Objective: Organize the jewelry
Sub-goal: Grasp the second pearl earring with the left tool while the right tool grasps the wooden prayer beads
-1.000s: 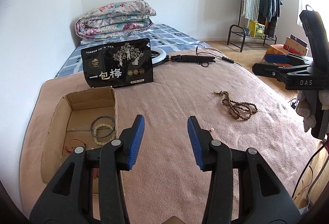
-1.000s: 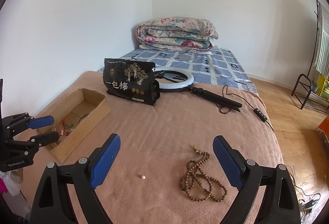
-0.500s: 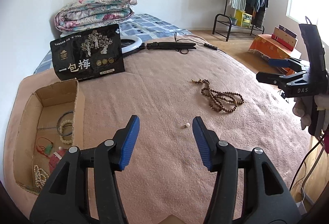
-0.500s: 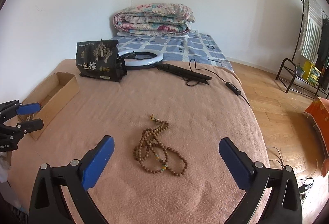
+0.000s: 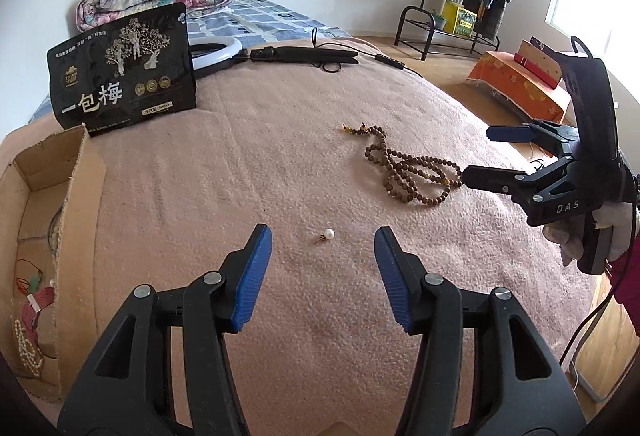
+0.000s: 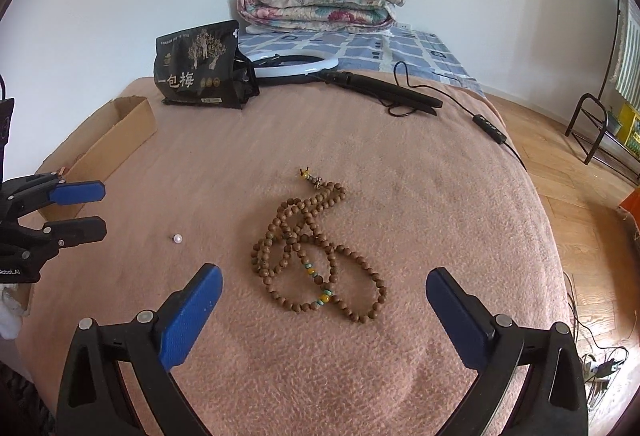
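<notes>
A small white pearl earring (image 5: pixel 329 234) lies on the pink blanket just ahead of my left gripper (image 5: pixel 322 236), which is open with nothing between its blue pads; it shows again as a pearl (image 6: pixel 177 238) in the right wrist view. A long brown wooden bead necklace (image 6: pixel 316 248) lies coiled right in front of my right gripper (image 6: pixel 323 272), whose jaws stand wide open and empty. From the left wrist view the right gripper (image 5: pixel 478 152) hovers at the end of the necklace (image 5: pixel 408 171). The left gripper (image 6: pixel 103 209) sits at the left edge.
A cardboard box (image 5: pixel 80 195) at the left holds several bracelets and cords. A black snack bag (image 5: pixel 124 71), a ring light (image 6: pixel 296 65) with its black handle and cable, and a folded quilt (image 6: pixel 320 1) lie further back. The bed's edge drops to wooden floor on the right.
Both grippers came down closer to the blanket. The left swung away from the box onto the pearl, the right onto the bead necklace. Both jaws stand a little wider.
</notes>
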`<state>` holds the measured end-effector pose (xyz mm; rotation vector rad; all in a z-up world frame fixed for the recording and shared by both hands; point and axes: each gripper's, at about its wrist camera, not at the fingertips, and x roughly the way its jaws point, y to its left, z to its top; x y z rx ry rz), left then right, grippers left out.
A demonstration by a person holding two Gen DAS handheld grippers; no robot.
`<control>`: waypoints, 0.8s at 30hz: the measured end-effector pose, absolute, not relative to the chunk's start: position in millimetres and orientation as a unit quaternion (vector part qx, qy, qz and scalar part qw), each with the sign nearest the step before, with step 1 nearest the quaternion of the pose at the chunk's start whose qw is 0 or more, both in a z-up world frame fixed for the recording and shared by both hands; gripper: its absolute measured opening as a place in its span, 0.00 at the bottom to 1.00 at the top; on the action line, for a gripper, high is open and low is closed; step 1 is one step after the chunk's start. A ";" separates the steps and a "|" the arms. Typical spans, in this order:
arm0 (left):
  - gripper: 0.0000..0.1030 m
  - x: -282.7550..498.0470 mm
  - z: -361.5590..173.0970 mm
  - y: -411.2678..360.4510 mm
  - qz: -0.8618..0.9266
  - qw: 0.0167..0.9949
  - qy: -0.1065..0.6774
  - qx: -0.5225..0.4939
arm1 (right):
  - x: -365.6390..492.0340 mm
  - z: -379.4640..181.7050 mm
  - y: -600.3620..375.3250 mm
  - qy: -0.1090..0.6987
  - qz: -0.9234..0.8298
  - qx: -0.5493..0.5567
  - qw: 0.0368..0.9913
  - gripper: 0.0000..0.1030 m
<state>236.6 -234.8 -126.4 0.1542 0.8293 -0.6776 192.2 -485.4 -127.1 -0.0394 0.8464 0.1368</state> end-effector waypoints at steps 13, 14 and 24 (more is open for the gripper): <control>0.36 251.0 -161.0 -255.8 -0.340 0.835 0.426 0.077 | 225.3 -153.6 -470.4 0.437 0.103 -0.053 0.892 1.00; 0.35 252.8 -163.6 -257.2 -0.339 0.834 0.428 0.078 | 227.1 -155.7 -469.8 0.440 0.105 -0.055 0.890 1.00; 0.35 268.3 -170.5 -265.1 -0.336 0.833 0.430 0.089 | 247.2 -171.9 -468.3 0.455 0.116 -0.067 0.880 1.00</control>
